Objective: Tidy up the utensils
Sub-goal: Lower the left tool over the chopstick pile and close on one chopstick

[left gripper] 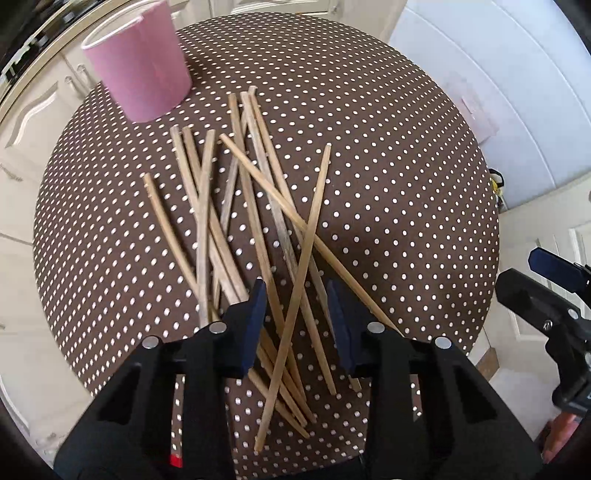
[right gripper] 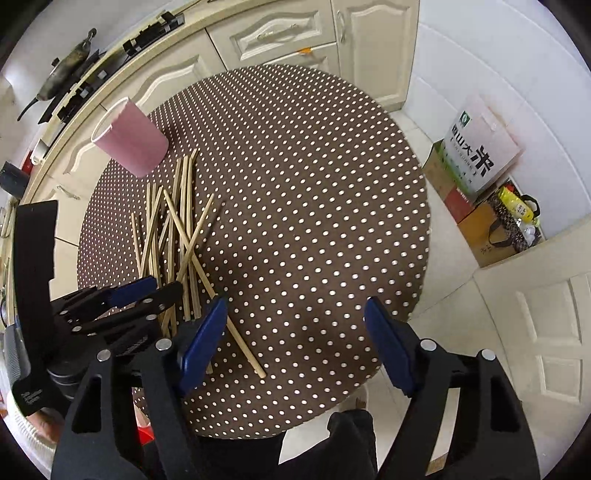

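Several wooden chopsticks (left gripper: 236, 206) lie crossed in a loose pile on a round table with a brown dotted cloth (left gripper: 369, 147). A pink cup (left gripper: 140, 70) stands upright behind the pile at the far left. My left gripper (left gripper: 296, 286) points down over the near ends of the pile. Its jaws are partly apart with several sticks between them, and the pads do not press on any. In the right wrist view the pile (right gripper: 177, 229) and the cup (right gripper: 131, 140) are on the left. My right gripper (right gripper: 295, 301) hangs open over bare cloth (right gripper: 314, 184), with one stick beside its left finger.
Cream kitchen cabinets (right gripper: 266, 33) curve behind the table, with a stove and a pan (right gripper: 62, 70) on the counter. On the floor to the right are a rice bag (right gripper: 480, 147), cardboard boxes (right gripper: 480, 236) and a black bag. The right half of the cloth holds no objects.
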Tool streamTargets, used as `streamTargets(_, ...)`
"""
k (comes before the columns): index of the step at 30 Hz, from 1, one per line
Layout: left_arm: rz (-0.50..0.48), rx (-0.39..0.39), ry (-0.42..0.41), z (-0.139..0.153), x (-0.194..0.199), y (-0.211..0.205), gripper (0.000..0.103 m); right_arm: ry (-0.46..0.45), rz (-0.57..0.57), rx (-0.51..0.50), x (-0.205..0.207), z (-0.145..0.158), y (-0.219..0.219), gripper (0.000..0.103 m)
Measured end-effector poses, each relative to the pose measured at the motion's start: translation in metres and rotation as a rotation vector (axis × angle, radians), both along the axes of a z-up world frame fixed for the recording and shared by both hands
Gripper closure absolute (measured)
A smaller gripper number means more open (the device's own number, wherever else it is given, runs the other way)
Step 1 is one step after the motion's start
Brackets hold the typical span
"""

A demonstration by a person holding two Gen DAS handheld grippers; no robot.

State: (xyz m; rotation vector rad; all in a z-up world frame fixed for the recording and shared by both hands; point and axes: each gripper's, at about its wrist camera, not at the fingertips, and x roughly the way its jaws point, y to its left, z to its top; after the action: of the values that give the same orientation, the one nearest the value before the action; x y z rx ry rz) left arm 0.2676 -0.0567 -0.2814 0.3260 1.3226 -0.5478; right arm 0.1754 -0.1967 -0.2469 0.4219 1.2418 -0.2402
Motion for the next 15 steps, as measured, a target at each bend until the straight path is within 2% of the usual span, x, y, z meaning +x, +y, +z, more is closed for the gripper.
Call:
streamTargets(4,-0.029,0.022,0.007,-0.014,0.007,-0.008,0.078,0.009,0.014,0.020,0.008,-0.007,0.003,0.030)
streamTargets(6,-0.037,0.015,0.004,-0.019,0.011,-0.014,0.087,0.013,0.020,0.028,0.013,-0.010,0.005,0.030)
streamTargets(9,-0.029,0.020,-0.008,-0.026,0.019,-0.020,0.095,0.011,0.022,0.040,0.017,-0.012,0.004,0.030)
streamTargets(15,-0.001,0.015,0.008,-0.026,0.044,-0.021,0.097,0.010,0.013,0.062,0.024,-0.014,-0.001,0.031)
